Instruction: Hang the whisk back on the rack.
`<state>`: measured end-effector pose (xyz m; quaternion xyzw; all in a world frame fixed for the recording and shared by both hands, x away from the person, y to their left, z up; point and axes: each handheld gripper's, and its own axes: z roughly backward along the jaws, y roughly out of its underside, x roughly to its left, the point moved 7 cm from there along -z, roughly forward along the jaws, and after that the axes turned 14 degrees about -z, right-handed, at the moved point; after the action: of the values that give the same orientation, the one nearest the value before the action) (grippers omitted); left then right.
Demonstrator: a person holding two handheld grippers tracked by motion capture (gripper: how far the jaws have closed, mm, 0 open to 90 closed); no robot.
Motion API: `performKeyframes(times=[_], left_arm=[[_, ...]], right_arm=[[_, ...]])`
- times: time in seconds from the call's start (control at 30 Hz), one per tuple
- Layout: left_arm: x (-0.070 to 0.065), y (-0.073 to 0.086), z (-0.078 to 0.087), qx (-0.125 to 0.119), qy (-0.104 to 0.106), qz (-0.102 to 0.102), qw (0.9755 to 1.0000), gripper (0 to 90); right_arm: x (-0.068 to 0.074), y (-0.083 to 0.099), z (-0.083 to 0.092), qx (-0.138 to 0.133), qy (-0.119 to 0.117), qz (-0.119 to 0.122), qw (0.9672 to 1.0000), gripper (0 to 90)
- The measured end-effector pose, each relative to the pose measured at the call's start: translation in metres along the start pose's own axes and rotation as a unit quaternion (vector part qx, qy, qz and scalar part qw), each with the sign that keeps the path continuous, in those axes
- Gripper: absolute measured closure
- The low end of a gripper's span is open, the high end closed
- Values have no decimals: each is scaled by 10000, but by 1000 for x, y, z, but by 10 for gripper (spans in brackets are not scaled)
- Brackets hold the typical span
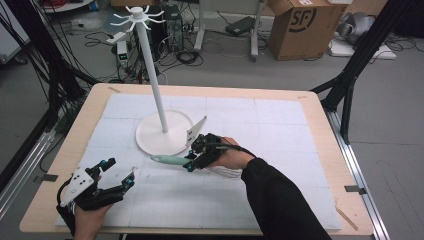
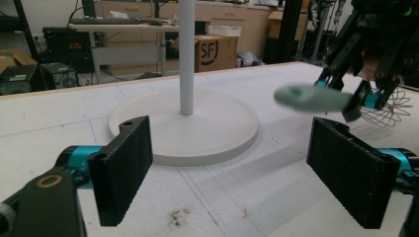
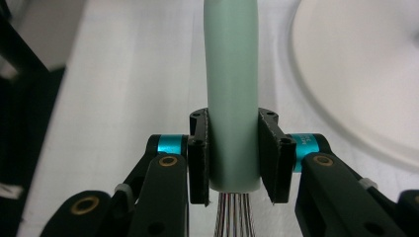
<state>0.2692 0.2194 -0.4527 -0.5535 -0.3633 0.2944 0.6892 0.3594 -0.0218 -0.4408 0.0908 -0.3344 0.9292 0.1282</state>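
Observation:
A whisk with a pale green handle hangs level just above the white mat, handle end pointing left. My right gripper is shut on that handle near the wires, just in front of the stand's base. In the right gripper view both pads press the handle, with the wires below them. The left gripper view has the handle and wire head at the right. My left gripper rests at the front left of the table, open, with nothing between its pads.
A white stand with a round base, a tall pole and a ring of hooks on top stands at the table's middle back. A white foam mat covers the wooden table. A cardboard box sits on the floor beyond.

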Motion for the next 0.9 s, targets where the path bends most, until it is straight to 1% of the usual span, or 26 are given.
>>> performKeyframes(times=[0.03, 0.07, 0.1, 0.17, 0.33, 0.4, 0.47, 0.5, 0.53, 0.57, 0.63, 0.7, 0.73, 0.77, 0.8, 0.83, 0.9], left_arm=[[0, 0, 0, 0, -5, 4, 10000, 182], [0, 0, 0, 0, -5, 4, 10000, 182], [0, 0, 0, 0, -7, 5, 10000, 182], [0, 0, 1, 1, -9, -1, 10000, 182], [0, 0, 1, -17, -8, 55, 10000, 182], [0, 0, 1, -16, -9, 56, 10000, 182], [1, 1, 1, -1, -7, 39, 10000, 182], [1, 1, 1, -14, -9, 48, 10000, 182], [1, 1, 2, -4, -4, 36, 10000, 182], [1, 1, 2, -23, -11, 67, 10000, 182], [1, 1, 2, -23, -6, 72, 10000, 182], [0, 1, 2, -15, -6, 78, 10000, 182], [0, 1, 2, -13, -8, 79, 10000, 182], [1, 1, 2, -21, -9, 75, 10000, 182], [1, 1, 2, -21, -9, 75, 10000, 182], [1, 1, 2, -22, -16, 76, 10000, 182], [0, 1, 3, -15, -12, 85, 10000, 182]], right_arm=[[0, -2, 4, -110, -39, -56, 9999, 693], [0, -2, 4, -110, -39, -56, 9999, 693], [-1, -6, 11, -297, -103, -124, 9994, 693], [-2, -9, 17, -439, -113, -180, 9988, 693], [-3, -20, 34, -767, -131, -276, 9966, 693], [-3, -27, 43, -933, -159, -265, 9952, 693], [-1, -34, 54, -1118, -238, -361, 9928, 692], [-1, -34, 54, -1118, -238, -361, 9928, 692], [-1, -42, 63, -1329, -292, -337, 9901, 693], [-1, -44, 68, -1361, -282, -378, 9896, 693], [-1, -50, 76, -1490, -258, -349, 9879, 692], [0, -54, 84, -1552, -272, -356, 9869, 692], [-1, -56, 87, -1622, -279, -363, 9857, 692], [-1, -59, 92, -1716, -312, -399, 9839, 692], [-1, -59, 92, -1716, -312, -399, 9839, 692], [-1, -62, 99, -1821, -370, -457, 9815, 693], [-1, -67, 105, -1913, -427, -494, 9793, 693]])
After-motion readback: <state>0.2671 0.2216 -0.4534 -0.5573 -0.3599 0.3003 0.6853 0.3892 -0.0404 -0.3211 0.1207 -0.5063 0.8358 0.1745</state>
